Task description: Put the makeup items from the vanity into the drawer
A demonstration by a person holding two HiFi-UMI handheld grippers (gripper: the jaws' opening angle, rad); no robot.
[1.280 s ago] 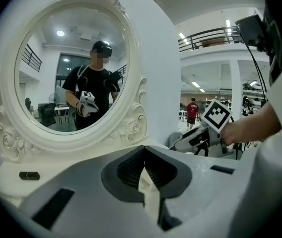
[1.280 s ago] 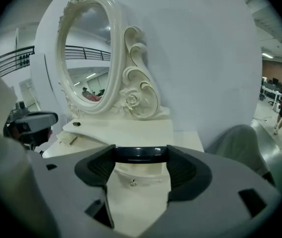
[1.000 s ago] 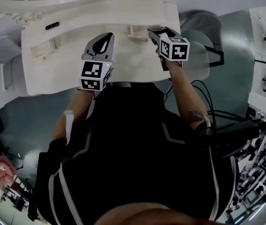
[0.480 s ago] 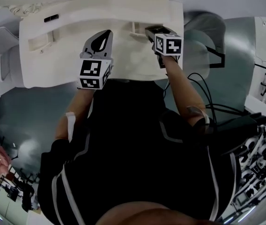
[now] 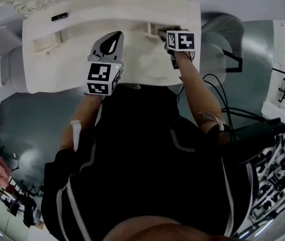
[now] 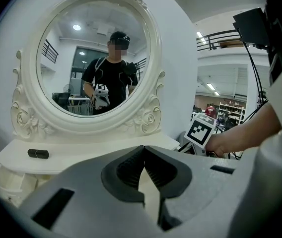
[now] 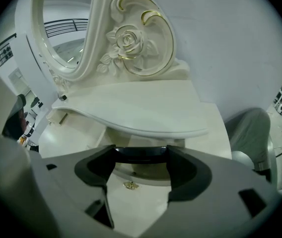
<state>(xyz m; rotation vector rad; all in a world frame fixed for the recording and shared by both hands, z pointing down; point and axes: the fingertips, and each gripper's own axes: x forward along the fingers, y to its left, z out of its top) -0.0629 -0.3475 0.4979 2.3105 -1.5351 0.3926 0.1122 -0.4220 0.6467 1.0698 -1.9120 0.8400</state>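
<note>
Right gripper view: right gripper [image 7: 141, 158] clamps a dark flat makeup case [image 7: 140, 152] across wide-set jaws, just below the vanity shelf [image 7: 146, 113] lip and over the small drawer [image 7: 148, 175] with its gold knob [image 7: 128, 185]. Left gripper [image 6: 143, 170] closed, empty, in front of the shelf. Black tube [image 6: 37, 153] lies on the shelf. Risks: the tip-only hold may slip, or the case may strike the shelf lip or drawer front and skew.

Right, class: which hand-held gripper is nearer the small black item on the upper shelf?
Left. The left hand-held gripper is right of the small black item; the right hand-held gripper, gripping a dark flat item, is farther right, at the vanity's end.
</note>
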